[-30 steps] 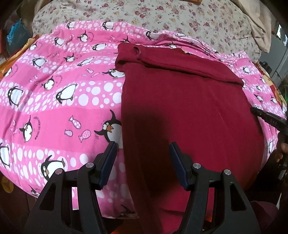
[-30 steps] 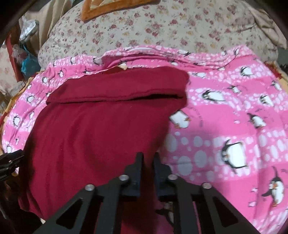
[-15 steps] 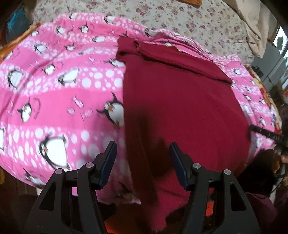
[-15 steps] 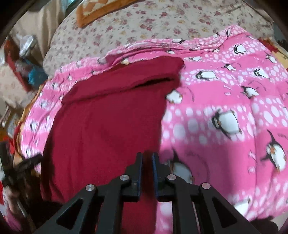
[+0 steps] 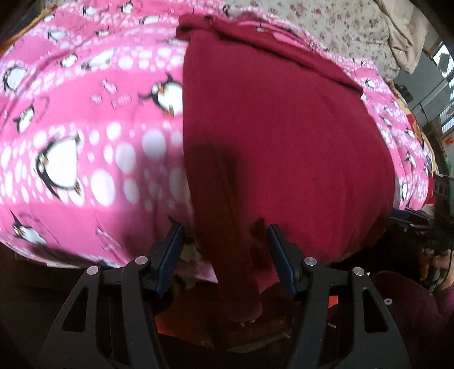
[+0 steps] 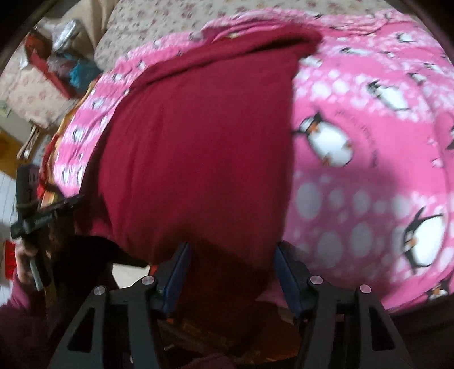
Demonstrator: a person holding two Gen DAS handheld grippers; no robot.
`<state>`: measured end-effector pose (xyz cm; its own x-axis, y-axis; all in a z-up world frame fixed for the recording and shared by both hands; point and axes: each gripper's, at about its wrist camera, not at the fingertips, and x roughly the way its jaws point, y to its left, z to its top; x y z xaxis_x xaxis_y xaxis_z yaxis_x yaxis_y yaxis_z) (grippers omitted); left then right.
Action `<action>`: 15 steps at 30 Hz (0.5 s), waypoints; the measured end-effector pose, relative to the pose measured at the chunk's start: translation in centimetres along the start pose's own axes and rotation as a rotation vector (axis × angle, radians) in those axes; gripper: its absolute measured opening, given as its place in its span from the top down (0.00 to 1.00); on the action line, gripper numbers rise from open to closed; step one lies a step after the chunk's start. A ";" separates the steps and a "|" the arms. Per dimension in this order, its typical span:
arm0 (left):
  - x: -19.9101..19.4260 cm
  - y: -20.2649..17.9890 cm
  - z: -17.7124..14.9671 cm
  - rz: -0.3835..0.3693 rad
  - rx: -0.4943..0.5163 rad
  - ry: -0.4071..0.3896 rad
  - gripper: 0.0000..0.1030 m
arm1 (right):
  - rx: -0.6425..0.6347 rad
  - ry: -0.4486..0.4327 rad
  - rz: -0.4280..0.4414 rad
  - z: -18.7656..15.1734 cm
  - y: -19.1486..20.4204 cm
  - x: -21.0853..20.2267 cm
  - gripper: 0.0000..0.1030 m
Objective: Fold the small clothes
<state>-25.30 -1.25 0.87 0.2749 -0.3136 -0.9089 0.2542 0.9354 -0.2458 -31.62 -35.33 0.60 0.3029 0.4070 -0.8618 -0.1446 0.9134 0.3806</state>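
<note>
A dark red garment (image 5: 283, 136) lies flat on a pink penguin blanket (image 5: 85, 159), its top edge folded over at the far side. Its near edge hangs over the bed's front. My left gripper (image 5: 224, 230) is open, and the garment's hanging left corner (image 5: 238, 283) sits between the fingers without the pads pressing it. In the right wrist view the garment (image 6: 198, 142) fills the middle. My right gripper (image 6: 232, 247) has its jaws opening, with the hanging right corner between them and untouched. Each view shows the other gripper at its edge: right gripper (image 5: 408, 221), left gripper (image 6: 42, 218).
A floral sheet (image 5: 340, 25) covers the bed beyond the pink blanket (image 6: 369, 184). A beige cloth (image 5: 405, 37) lies at the far right. Boxes and clutter (image 6: 51, 65) stand left of the bed. A person's dark red sleeve (image 5: 411, 312) is close by.
Both grippers have moved down toward the bed's front edge, over the garment's hanging hem. The right gripper's fingers, shut before, now stand apart. The left gripper's gap is unchanged.
</note>
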 end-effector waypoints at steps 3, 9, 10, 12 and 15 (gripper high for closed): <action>0.5 0.1 -0.3 -0.006 -0.005 0.017 0.42 | -0.006 -0.013 0.041 -0.2 0.1 0.5 0.43; 0.6 0.1 -0.4 -0.008 -0.015 0.009 0.42 | -0.017 -0.011 0.042 0.0 -0.1 0.6 0.43; 0.6 0.0 -0.4 -0.004 -0.011 0.009 0.42 | -0.022 -0.008 0.043 0.0 0.0 0.6 0.43; 0.7 -0.2 -0.3 -0.002 -0.012 0.010 0.42 | -0.034 -0.002 0.050 -0.1 0.1 0.5 0.46; 0.9 0.0 -0.2 -0.003 -0.016 0.015 0.42 | -0.059 0.006 0.070 -0.1 0.7 0.5 0.49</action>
<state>-25.21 -1.53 -0.03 0.2600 -0.3144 -0.9130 0.2403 0.9368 -0.2542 -31.60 -34.51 0.37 0.2845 0.4695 -0.8358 -0.2201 0.8806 0.4197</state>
